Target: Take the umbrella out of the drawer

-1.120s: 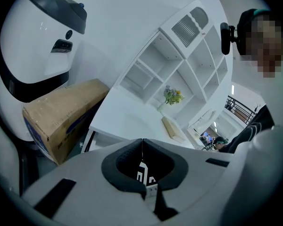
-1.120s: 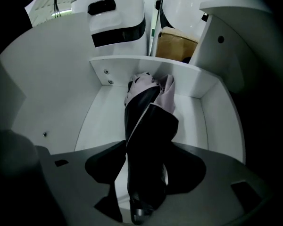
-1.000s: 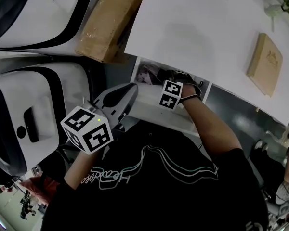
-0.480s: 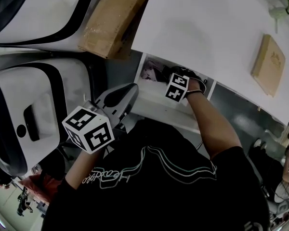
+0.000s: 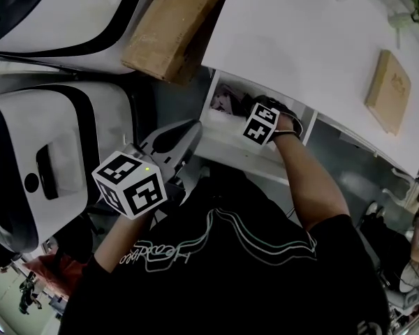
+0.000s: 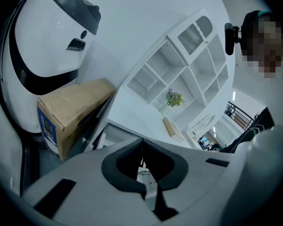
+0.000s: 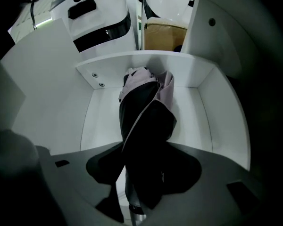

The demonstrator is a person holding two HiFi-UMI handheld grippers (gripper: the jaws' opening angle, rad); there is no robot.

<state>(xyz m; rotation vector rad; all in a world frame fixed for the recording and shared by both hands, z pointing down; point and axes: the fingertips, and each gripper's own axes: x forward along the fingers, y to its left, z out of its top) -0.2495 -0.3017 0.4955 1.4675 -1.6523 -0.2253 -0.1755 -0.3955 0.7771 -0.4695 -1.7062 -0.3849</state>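
Right claw (image 7: 142, 178) pointed down into the open drawer (image 7: 101, 126), jaws wide and just closing in, straddling the near end of the folded umbrella (image 7: 144, 109). No firm grip evident. The umbrella's long axis ran from the claw toward the drawer's far wall. Left claw (image 6: 142, 159) was closed and empty, outside the drawer and farther off.

White desk (image 5: 300, 40), white wall shelving (image 6: 179, 74)

Matt cloth umbrella (image 7: 146, 121), smooth drawer (image 7: 100, 126)
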